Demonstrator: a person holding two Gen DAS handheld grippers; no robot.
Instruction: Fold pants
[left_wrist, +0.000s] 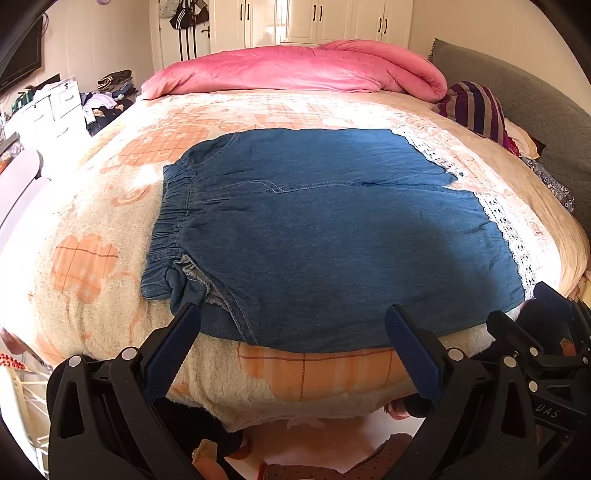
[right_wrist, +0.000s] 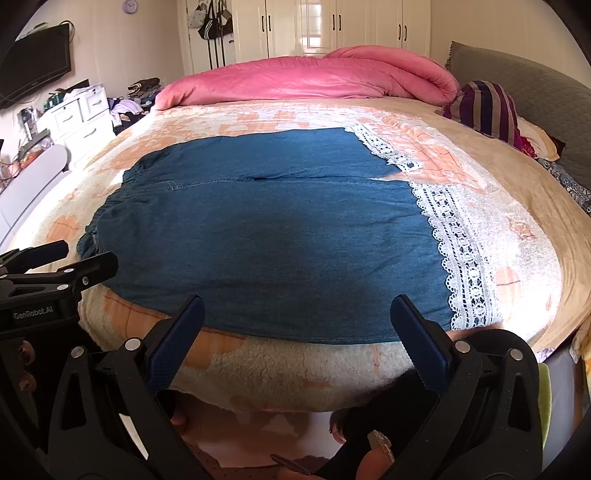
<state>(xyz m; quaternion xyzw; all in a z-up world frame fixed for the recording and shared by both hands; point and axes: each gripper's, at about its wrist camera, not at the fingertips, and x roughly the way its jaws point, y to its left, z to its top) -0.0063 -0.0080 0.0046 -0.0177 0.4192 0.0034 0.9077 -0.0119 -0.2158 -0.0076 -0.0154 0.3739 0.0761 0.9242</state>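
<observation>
Pants of blue denim with white lace hems lie flat on the bed, waistband to the left. Both the left claw and right claw gape wide, empty, at the near edge. "GenRobot.AI" is printed on the left claw's body in the right wrist view.

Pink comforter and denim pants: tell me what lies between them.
Only a bare stretch of the peach-and-cream blanket separates the pink comforter from the denim pants; nothing rests on it. Both wrist views show this.
</observation>
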